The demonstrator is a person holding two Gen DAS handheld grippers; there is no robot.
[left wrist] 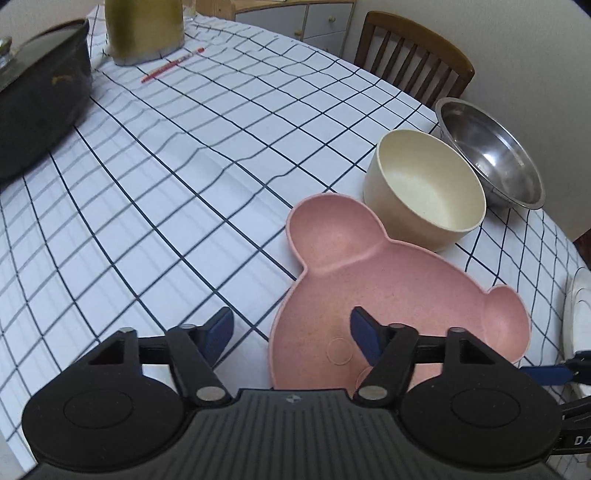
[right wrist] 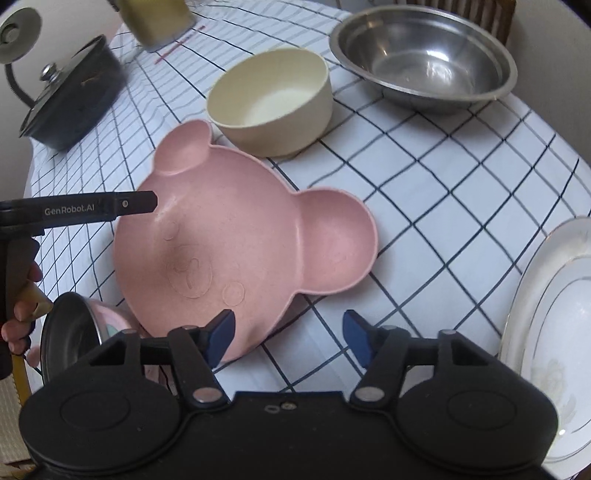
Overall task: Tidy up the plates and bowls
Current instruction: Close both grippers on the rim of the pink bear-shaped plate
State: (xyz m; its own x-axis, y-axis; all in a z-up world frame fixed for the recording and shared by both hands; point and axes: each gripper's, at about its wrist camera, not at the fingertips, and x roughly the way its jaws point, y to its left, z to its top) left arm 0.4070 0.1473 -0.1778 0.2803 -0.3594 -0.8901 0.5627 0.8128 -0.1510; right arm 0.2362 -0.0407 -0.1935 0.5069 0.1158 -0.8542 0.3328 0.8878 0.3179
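A pink bear-shaped plate (left wrist: 391,295) (right wrist: 236,229) lies on the checked tablecloth. My left gripper (left wrist: 291,332) stands open astride the plate's left rim, with one fingertip over the cloth and the other above the plate's inside. From the side, in the right wrist view, its finger (right wrist: 129,203) reaches over the plate's left edge. My right gripper (right wrist: 288,332) is open at the plate's near edge, its left pad over the rim and its right pad over bare cloth. Neither pair of pads presses on the plate. A cream bowl (left wrist: 424,195) (right wrist: 269,99) stands just beyond the plate.
A steel bowl (left wrist: 491,151) (right wrist: 424,55) sits behind the cream one. A white gold-rimmed plate (right wrist: 554,332) lies at the right, and a small steel-lined pink bowl (right wrist: 70,339) at the near left by a hand (right wrist: 18,317). Far left are a black lidded pot (left wrist: 40,92), an olive jug (left wrist: 144,29) and a red pencil (left wrist: 170,66).
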